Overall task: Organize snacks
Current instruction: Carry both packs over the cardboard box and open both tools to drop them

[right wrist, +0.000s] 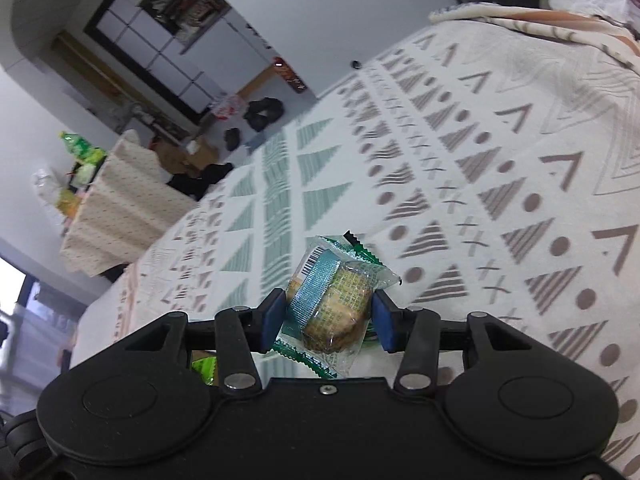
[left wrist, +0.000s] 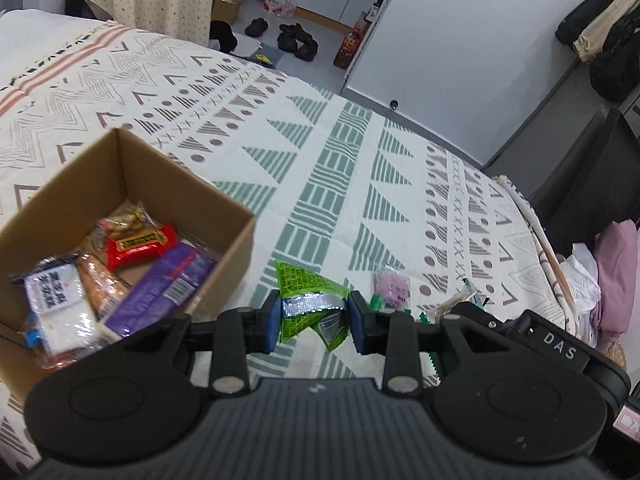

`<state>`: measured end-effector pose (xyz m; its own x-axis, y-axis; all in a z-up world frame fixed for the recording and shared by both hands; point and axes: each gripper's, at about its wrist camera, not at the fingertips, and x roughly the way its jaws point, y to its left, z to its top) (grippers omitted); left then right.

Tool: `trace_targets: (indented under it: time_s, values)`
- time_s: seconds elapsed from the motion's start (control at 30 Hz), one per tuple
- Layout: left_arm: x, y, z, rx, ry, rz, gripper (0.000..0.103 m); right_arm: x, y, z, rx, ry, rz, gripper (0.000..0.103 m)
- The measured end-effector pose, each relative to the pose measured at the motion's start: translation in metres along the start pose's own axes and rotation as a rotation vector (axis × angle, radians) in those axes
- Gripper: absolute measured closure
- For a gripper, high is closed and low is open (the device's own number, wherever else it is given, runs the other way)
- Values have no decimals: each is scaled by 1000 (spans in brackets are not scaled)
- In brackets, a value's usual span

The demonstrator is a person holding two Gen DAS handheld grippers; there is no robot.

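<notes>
Snacks going into brown cardboard box [left wrist: 224, 200] on patterned bed cover [left wrist: 360, 184]. Left gripper [left wrist: 312, 316]: jaws clenched on crinkly green foil packet [left wrist: 308, 288], held above bed just right of box. Right gripper [right wrist: 326, 320]: jaws grasping clear-wrapped biscuit pack with green edging [right wrist: 340, 304], lifted over bed. Step in hand, by my read: carrying both to box. Next move calls for swing left over box rim, then release. Small pink packet [left wrist: 394, 290] waits on bed. Box's near side cut off; packet labels unreadable.
</notes>
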<state>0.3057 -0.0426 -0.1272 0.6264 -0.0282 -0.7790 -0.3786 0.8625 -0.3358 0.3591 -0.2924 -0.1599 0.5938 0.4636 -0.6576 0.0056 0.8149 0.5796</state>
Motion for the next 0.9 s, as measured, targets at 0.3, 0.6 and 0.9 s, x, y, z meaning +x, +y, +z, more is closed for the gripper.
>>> trace_targets:
  time_s: [0.3, 0.6, 0.9]
  values:
    - [-28, 26, 16, -40, -55, 15, 69, -8, 40, -11, -55, 20, 120, 57]
    - [-49, 66, 32, -98, -99, 45, 69, -6, 86, -31, -160, 32, 194, 57]
    - [-57, 108, 42, -158, -109, 69, 69, 9, 113, -54, -230, 54, 205, 57]
